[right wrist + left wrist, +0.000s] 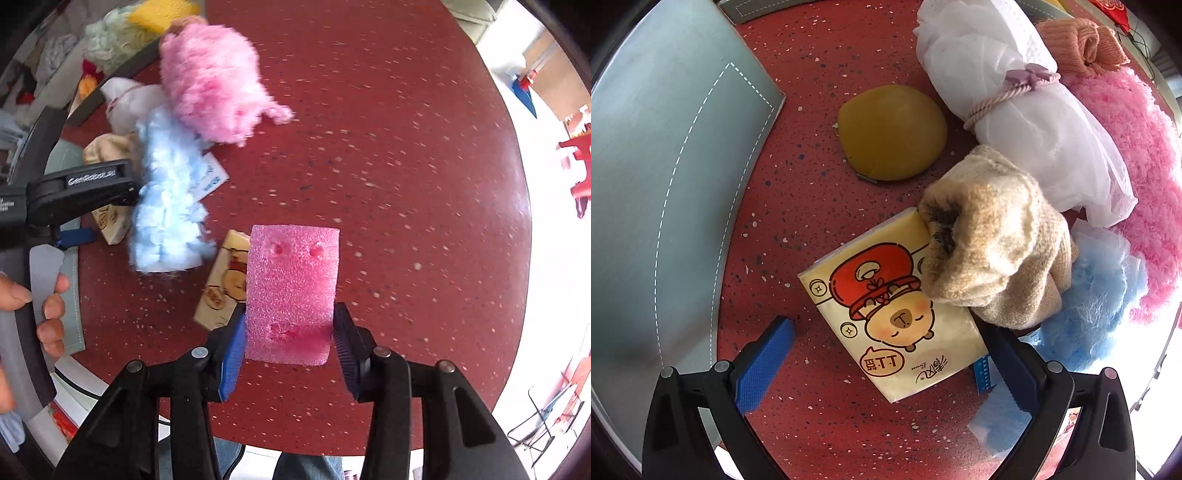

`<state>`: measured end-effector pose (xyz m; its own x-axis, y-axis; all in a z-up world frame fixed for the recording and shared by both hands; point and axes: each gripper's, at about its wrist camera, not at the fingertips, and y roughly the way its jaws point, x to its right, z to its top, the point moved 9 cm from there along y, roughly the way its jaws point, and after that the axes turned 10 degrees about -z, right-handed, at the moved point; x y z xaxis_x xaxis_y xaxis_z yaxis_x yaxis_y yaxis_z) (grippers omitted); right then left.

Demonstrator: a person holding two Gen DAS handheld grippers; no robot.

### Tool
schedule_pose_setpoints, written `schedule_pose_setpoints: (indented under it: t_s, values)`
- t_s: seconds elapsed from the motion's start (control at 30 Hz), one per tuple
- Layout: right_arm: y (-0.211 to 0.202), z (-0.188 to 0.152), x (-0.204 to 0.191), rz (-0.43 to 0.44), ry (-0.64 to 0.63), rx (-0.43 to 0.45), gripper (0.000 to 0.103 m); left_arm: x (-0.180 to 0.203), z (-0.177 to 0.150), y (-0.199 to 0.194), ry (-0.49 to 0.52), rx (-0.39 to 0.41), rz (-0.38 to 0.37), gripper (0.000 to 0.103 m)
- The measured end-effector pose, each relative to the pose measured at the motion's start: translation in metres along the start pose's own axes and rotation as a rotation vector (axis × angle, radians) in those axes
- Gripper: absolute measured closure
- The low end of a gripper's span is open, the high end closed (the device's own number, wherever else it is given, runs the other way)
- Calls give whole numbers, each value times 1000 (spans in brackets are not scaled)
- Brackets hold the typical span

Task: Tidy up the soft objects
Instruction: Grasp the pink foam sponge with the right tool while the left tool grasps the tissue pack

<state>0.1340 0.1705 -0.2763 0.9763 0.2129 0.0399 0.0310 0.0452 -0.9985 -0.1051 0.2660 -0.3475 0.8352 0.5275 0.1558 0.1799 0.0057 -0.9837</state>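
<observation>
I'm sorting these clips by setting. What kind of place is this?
Probably a room indoors, maybe a home or a shared space; it is hard to say which. The work goes on at a round red speckled table strewn with soft things. Past its edge stand a red chair and a folding chair.

Pink foam block (291,295), speckled red table (406,166) (blue-padded tongs (290,345))
</observation>
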Motion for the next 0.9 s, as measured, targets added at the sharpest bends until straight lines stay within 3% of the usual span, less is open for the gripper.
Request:
schedule_pose_setpoints:
  t_s: [0.07, 0.17, 0.2, 0.33, 0.43, 0.47, 0.5, 0.57, 0.7, 0.8, 0.9]
  values:
    - [2, -8, 24, -7, 60, -20, 54, -2, -1, -2, 21, 30, 3, 8]
    - [8, -18, 51, -17, 115, -40, 53, 3, -8, -8, 102, 75, 4, 35]
    - [9, -21, 56, -24, 118, -42, 53, 4, -11, -9, 138, 76, 8, 40]
    - [13, -48, 87, -44, 124, -52, 53, -3, -37, -7, 202, 34, 0, 40]
    - [24, -58, 103, -61, 140, -61, 53, -13, -43, -8, 160, 44, -9, 34]
    - [28, -64, 107, -70, 141, -65, 53, -17, -41, -7, 129, 47, -16, 18]
    - [32, -65, 109, -74, 140, -73, 52, -19, -38, -7, 105, 54, -21, 11]
    - [41, -67, 109, -73, 132, -92, 42, -22, -30, -10, 64, 75, -34, 11]
    - [62, -61, 103, -115, 111, -108, 32, -24, -14, -6, 27, 60, -37, 11]
    - [70, -48, 100, -129, 87, -107, 20, -21, -8, 3, 32, 52, 4, 0]
    - [76, -44, 87, -128, 59, -118, 9, -22, -5, 6, 24, 63, 9, 0]
